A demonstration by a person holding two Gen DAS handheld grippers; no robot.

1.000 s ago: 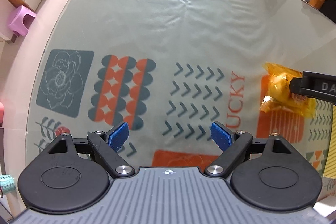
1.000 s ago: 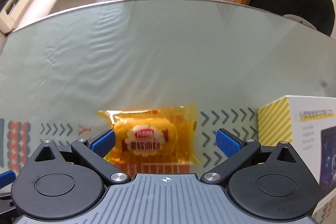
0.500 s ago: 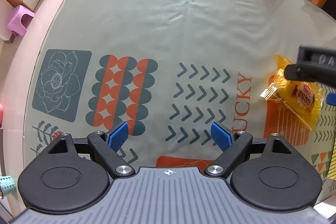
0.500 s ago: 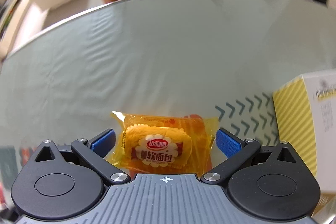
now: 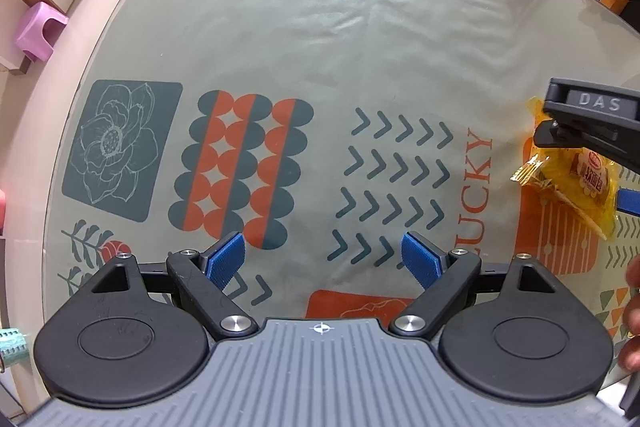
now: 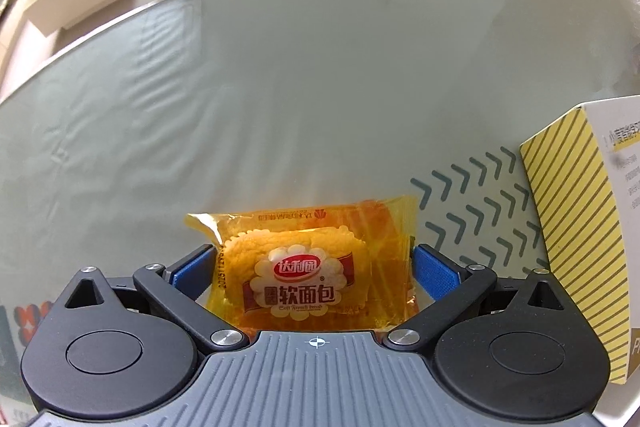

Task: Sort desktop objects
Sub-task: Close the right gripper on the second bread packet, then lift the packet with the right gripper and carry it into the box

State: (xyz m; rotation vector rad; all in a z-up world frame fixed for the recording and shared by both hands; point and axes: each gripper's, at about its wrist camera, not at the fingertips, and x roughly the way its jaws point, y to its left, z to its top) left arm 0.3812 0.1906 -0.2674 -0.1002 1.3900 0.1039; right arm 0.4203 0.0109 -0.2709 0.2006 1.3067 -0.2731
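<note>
Left tongs (image 5: pixel 322 259): we see them spread wide and holding nothing, hovering above the patterned surface (image 5: pixel 320 39).
Bread packet (image 6: pixel 308 267): it sits between the right tongs (image 6: pixel 312 271); in the left wrist view it appears tilted and off the surface, at the far right.
Right tongs: pads at both film edges, pinching the packet as far as we can judge.
Handling: we judge it light, soft and crushable, with slippery wrapper film; hold across the bun's middle, gently.
White box (image 6: pixel 592 247): stands just right of the packet.
</note>
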